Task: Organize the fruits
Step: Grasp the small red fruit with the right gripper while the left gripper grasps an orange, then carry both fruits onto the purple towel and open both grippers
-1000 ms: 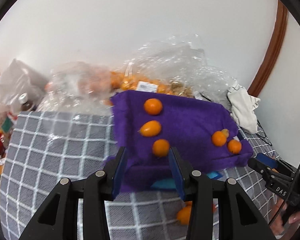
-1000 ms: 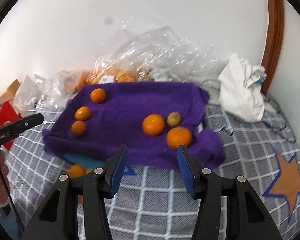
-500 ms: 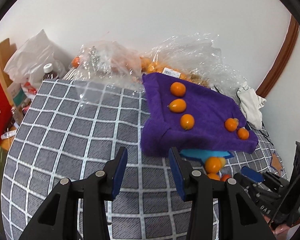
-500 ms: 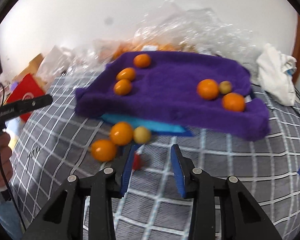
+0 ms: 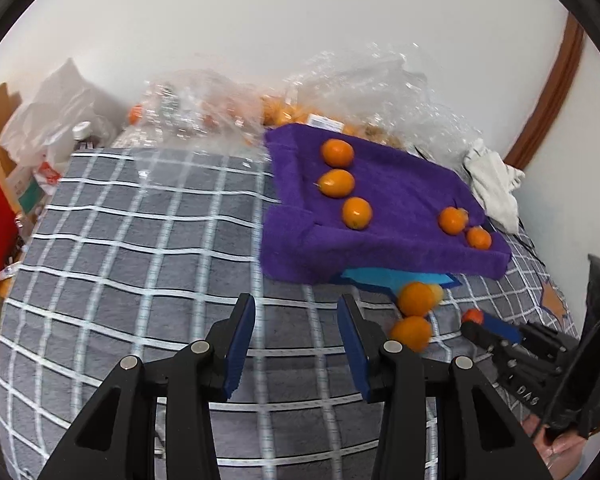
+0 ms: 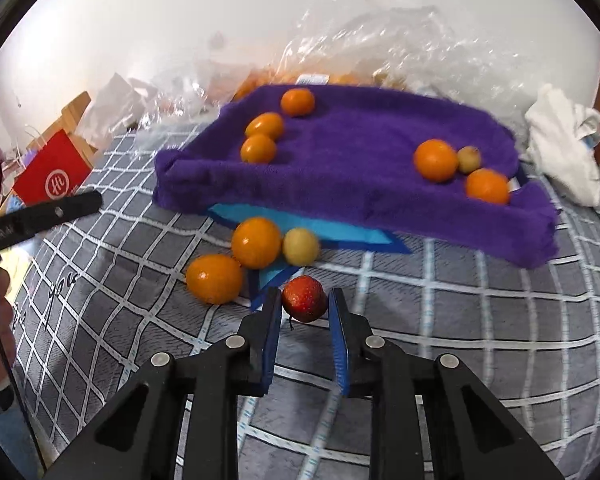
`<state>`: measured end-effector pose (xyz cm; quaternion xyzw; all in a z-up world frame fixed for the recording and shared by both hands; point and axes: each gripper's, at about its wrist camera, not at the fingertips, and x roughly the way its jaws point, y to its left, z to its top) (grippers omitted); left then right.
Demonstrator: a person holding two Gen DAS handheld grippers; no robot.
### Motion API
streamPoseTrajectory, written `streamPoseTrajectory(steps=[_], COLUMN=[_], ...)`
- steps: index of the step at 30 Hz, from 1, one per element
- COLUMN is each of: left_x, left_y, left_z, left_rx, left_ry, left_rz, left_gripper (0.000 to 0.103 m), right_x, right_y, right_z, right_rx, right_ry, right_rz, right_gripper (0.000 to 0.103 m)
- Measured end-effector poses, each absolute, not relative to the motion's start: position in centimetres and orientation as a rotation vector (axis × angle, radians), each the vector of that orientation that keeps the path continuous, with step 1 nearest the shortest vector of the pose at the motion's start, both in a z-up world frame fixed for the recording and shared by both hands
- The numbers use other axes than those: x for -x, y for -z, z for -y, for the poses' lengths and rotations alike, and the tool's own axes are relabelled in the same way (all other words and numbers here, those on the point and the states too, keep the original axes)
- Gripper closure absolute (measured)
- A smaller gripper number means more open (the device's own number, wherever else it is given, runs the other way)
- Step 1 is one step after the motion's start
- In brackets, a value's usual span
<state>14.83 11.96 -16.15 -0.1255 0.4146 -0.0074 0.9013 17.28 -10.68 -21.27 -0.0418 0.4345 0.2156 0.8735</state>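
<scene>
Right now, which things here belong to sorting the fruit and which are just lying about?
Job:
red fruit between the right gripper jaws
loose oranges
purple tray with oranges

Lying about:
plastic bags
white cloth
red box

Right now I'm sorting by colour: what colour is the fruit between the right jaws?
Red, speckled; clearest in the right wrist view.

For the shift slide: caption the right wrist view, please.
Right tool shut on a red strawberry on the checked blanket, in front of the purple cloth holding oranges.
</scene>
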Motion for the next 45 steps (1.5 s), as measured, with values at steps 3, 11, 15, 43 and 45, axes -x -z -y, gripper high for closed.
streamPoseTrajectory(steps=[3,11,15,43,45], left_x=[-15.5,-17.0,-17.7,-20.5,-21.6], left_y=[16.5,18.0,19.0,13.8,13.1], left_z=[-10.1,-4.6,-2.9,-5.4,-5.6], left_rx=[0.255,0.203,0.152,0.163,0.167], left_ry=[0.067,0.187,0.191,0.1,0.091], left_rz=[-0.883,-0.968,-1.005,-0.894,-0.88], left_gripper=[0.063,0.063,0.063,0.068,0.068], right_x=[-17.0,-16.4,-16.2,-20.8,-21.8], right_y=[20.6,19.8,19.8,17.7,16.7], right_z=[12.4,17.1,19.2,21.4,21.3], right_rx=[0.067,0.026,0.003,0.014,0.027], right_ry=[-0.422,-0.351,-0.33,-0.317,-0.309], right_rz=[-0.892,-0.869,-0.864,-0.812,-0.794], right_gripper=[0.079,0.079,0.079,0.079,0.079])
